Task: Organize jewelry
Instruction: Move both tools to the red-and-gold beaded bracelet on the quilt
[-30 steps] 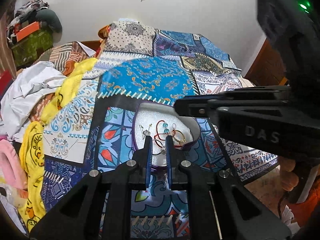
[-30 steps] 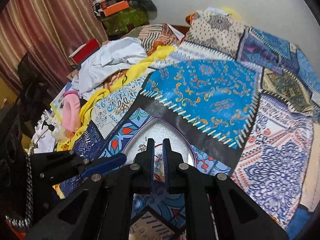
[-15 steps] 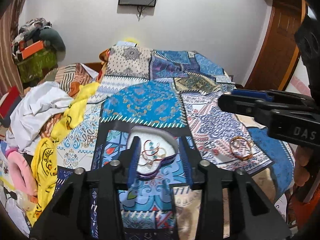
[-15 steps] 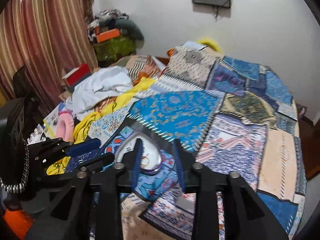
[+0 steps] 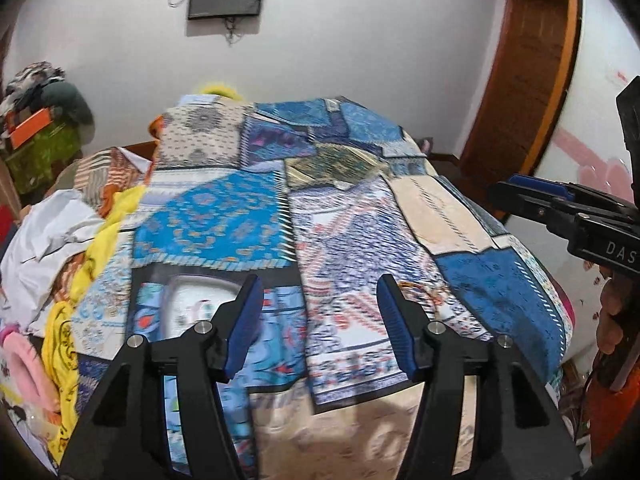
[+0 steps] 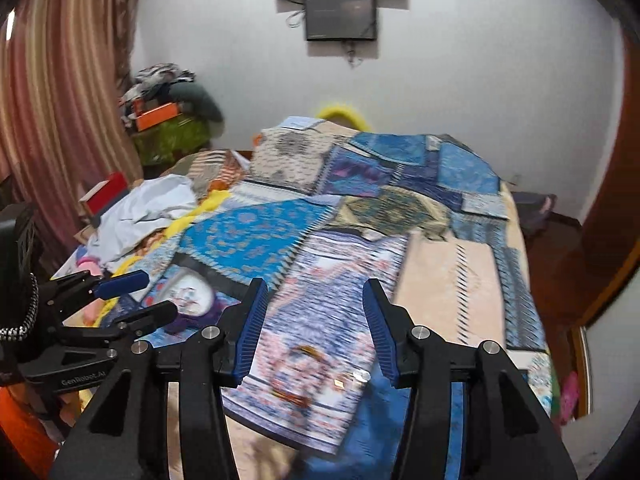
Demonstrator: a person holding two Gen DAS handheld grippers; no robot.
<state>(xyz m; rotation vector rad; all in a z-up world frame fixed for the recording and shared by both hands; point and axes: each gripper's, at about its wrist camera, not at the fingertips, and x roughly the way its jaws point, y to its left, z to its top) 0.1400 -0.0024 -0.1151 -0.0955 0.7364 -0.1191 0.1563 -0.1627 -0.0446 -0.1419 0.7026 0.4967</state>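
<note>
A white heart-shaped tray (image 5: 192,300) with a purple rim lies on the patterned bedspread, partly hidden behind my left gripper's finger; it also shows in the right wrist view (image 6: 192,292), blurred, with small jewelry in it. Gold bangles (image 5: 420,294) lie on the spread to the right; in the right wrist view the bangles (image 6: 298,376) lie between my right fingers, with small gold pieces (image 6: 354,378) beside them. My left gripper (image 5: 318,324) is open and empty above the spread. My right gripper (image 6: 314,328) is open and empty above the bangles.
A patchwork bedspread (image 5: 360,216) covers the bed. Piled clothes, white and yellow cloth (image 5: 60,240), lie at the left. A wooden door frame (image 5: 532,80) stands at the right. A wall box (image 6: 340,16) hangs above the headboard.
Both grippers have opened wide and pulled back and up from the tray. The views have swung right, so the bangles now show. Both views are motion-blurred.
</note>
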